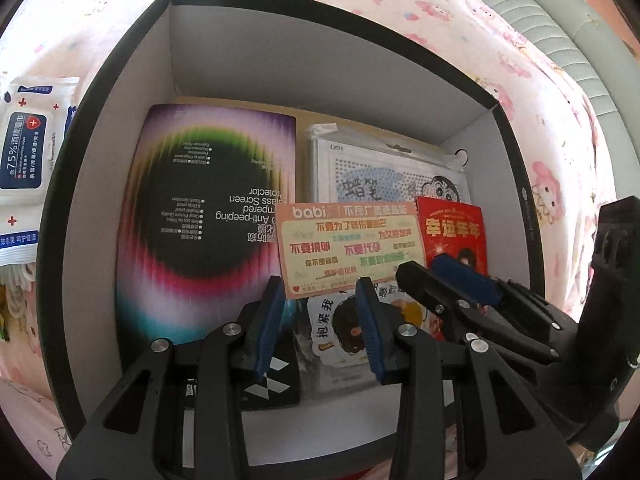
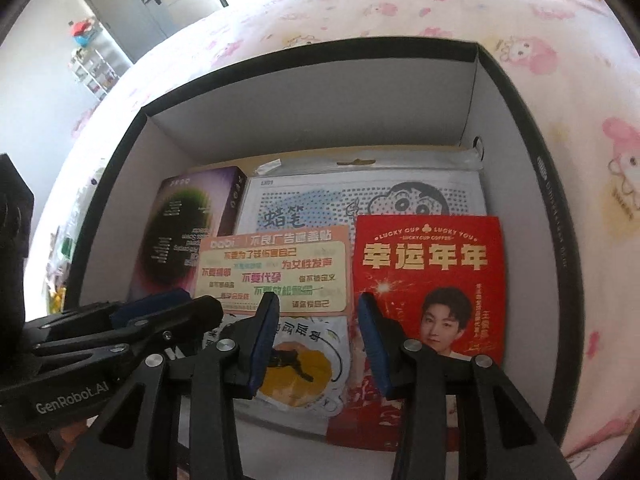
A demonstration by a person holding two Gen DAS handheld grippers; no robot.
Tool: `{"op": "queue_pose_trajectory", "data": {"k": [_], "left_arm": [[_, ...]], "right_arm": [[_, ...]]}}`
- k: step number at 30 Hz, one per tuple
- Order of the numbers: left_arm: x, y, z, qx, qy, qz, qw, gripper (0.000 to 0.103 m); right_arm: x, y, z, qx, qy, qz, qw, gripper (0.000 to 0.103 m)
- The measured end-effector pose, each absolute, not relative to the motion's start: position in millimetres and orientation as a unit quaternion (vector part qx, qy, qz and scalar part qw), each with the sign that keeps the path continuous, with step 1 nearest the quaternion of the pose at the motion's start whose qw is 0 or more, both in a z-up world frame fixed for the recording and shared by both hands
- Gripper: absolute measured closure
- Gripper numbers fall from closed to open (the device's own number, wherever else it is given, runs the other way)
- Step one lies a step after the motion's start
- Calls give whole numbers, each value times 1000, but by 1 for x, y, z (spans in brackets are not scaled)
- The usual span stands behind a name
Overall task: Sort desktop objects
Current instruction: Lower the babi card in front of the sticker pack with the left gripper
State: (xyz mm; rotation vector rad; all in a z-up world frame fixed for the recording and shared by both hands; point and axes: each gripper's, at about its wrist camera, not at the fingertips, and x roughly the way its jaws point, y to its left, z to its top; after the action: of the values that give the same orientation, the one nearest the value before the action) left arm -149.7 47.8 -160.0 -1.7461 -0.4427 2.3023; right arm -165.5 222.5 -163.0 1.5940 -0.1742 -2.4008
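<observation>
Left hand-held gripper [image 1: 320,320] open, empty | right hand-held gripper [image 2: 316,336] open, empty | sticker card [image 2: 272,270] in box [image 2: 516,92], just ahead of both, long axis crosswise, left slightly nearer.

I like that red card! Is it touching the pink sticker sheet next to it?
Apart: the right wrist view shows a thin gap between the red card and pink sticker sheet.
</observation>
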Motion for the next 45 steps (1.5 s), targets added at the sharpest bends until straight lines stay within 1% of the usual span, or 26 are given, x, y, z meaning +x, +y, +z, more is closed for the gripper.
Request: {"op": "queue_pose_trajectory", "data": {"k": [6, 14, 19, 25, 30, 32, 37, 39, 42, 45], "left_arm": [[-152, 49, -157, -596, -136, 785, 102, 67], [-154, 56, -154, -603, -90, 788, 88, 66], [-155, 59, -153, -610, -61, 786, 81, 65], [-155, 51, -147, -604, -68, 790, 83, 65], [-156, 47, -140, -593, -78, 796, 94, 64], [-156, 49, -141, -596, -68, 794, 99, 64], [-153, 55, -147, -608, -22, 789, 82, 64], [-153, 57, -145, -612, 1, 787, 70, 64], [-154, 53, -136, -604, -4, 792, 86, 64], [-162, 49, -125, -592, -17, 801, 88, 64]], "right_arm": [[-164, 225, -160, 544, -51, -829, 118, 65], [-159, 231, -147, 526, -12, -845, 92, 65], [-158, 235, -140, 508, -11, -857, 85, 65], [-162, 231, -149, 517, 3, -853, 71, 65], [-167, 228, -164, 551, -14, -830, 86, 64], [-169, 230, -166, 565, -45, -817, 110, 59], [-170, 236, -165, 571, -60, -811, 114, 59], [-170, 237, -161, 575, -62, -808, 115, 59], [-174, 239, -138, 556, -71, -816, 143, 59], [-185, 237, -116, 530, -27, -841, 105, 59]]}}
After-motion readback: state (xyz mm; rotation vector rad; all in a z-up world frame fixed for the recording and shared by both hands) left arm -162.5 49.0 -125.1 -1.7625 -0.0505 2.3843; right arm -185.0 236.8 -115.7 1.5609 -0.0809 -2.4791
